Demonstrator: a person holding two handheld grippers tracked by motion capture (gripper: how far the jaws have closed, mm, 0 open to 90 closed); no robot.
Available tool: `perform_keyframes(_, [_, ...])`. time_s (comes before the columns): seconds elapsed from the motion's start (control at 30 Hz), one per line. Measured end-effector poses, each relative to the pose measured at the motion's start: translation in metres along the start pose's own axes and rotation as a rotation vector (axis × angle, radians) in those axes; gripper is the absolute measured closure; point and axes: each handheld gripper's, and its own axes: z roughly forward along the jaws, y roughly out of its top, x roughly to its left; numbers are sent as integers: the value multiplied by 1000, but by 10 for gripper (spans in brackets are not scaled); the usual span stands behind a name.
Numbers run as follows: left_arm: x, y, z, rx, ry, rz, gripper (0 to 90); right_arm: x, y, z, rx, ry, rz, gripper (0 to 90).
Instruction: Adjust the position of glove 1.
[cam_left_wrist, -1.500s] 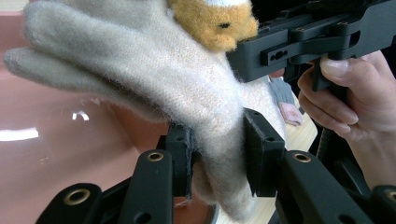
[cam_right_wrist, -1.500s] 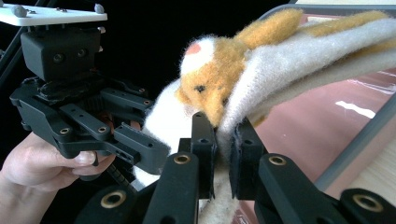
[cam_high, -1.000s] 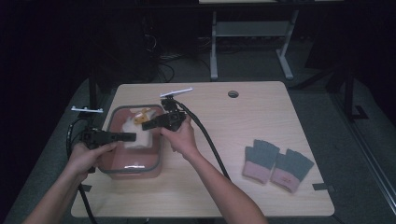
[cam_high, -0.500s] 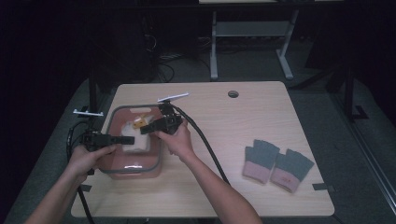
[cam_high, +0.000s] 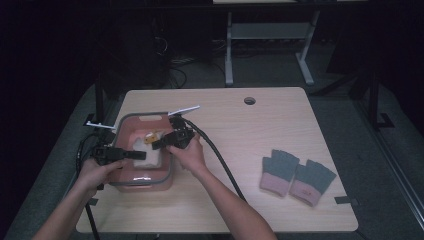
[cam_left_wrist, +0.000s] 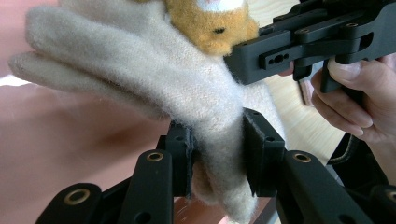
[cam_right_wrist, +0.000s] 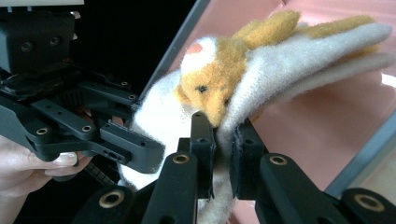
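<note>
Left claw (cam_left_wrist: 217, 154) clamped on the cuff end of a cream knitted glove (cam_left_wrist: 154, 74), pads pressing wool from both sides; right claw (cam_right_wrist: 224, 144) pinched near-closed on another fold of the same glove, right under its orange plush animal patch (cam_right_wrist: 212, 88). So both claws grip one glove, held between them (no slack to see, the wool fingers draped off to one side). In the high view the left claw (cam_high: 135, 155) and right claw (cam_high: 159, 143) now sit lower and deeper inside the pink tub (cam_high: 167, 177) than in the two earlier frames; the glove (cam_high: 150, 156) has come down with them and lies within the tub's grey rim. My reading: the glove is being lowered into the tub and is nearly set down; release would be the step left. Outward: tub sits at the table's (cam_high: 225, 125) left part, a grey-and-pink pair of gloves (cam_high: 295, 175) well apart at its right, untouched.
</note>
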Motion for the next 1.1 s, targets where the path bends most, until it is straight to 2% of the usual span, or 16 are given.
perform_keyframes(0.13, [3, -2, 3, 9, 10, -3, 663, -3, -1, 3, 15, -6, 1, 812])
perform_keyframes(0.33, [5, -5, 7, 15, 31, -7, 667, -2, -2, 6, 39, -45, -19, 805])
perform_keyframes(0.63, [6, -10, 10, 13, 67, -37, 667, 0, -3, 6, 63, -90, -39, 773])
perform_keyframes(0.83, [9, -13, 11, 21, 97, -49, 667, 1, -4, 1, 78, -114, -45, 751])
perform_keyframes(1.1, [9, -14, 17, 60, 156, -40, 667, 5, -6, -10, 78, -128, -58, 732])
